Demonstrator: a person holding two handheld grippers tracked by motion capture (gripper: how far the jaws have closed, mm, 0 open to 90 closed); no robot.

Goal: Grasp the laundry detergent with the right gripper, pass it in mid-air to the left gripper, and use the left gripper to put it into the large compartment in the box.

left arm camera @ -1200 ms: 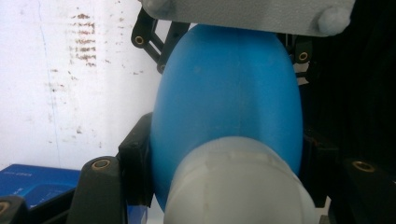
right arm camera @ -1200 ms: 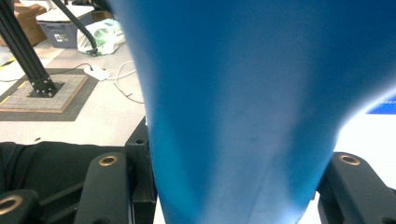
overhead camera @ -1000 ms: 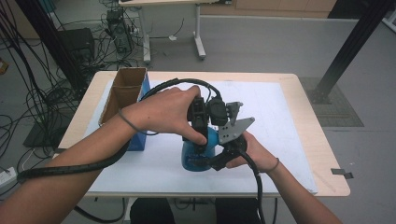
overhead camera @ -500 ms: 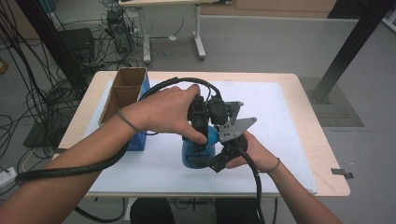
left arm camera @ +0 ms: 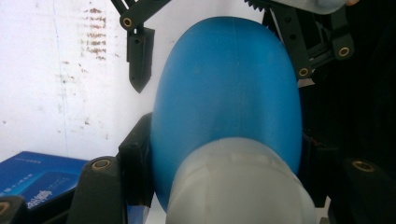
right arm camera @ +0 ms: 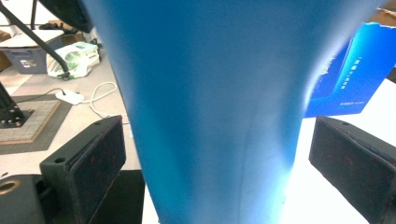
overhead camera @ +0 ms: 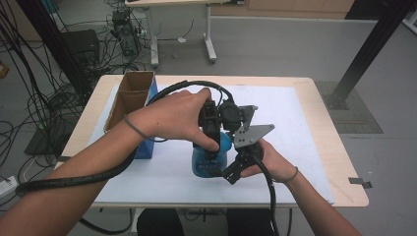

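Note:
A blue plastic bottle (overhead camera: 211,161) stands on the white sheet near the table's front edge. My left gripper (overhead camera: 212,135) comes down on it from above, and its black pads (left arm camera: 135,163) press both sides of the blue body (left arm camera: 229,102) just past a pale whitish part. My right gripper (overhead camera: 237,169) sits low at the bottle's right side. Its jaws have just been opening. The bottle (right arm camera: 210,102) stands between them, with a gap to each pad (right arm camera: 88,168). In the left gripper view, the right gripper's fingers (left arm camera: 139,60) flank the bottle's far end.
An open box (overhead camera: 130,105), brown inside with blue printed sides (right arm camera: 350,79), stands at the table's left, close to my left forearm. The white sheet (overhead camera: 295,113) covers most of the wooden table (overhead camera: 339,167). Cables and desk legs lie on the floor beyond.
The right gripper's jaws have spread apart and let go of the bottle's lower part. The left gripper keeps its grip, and both hands have hardly moved.

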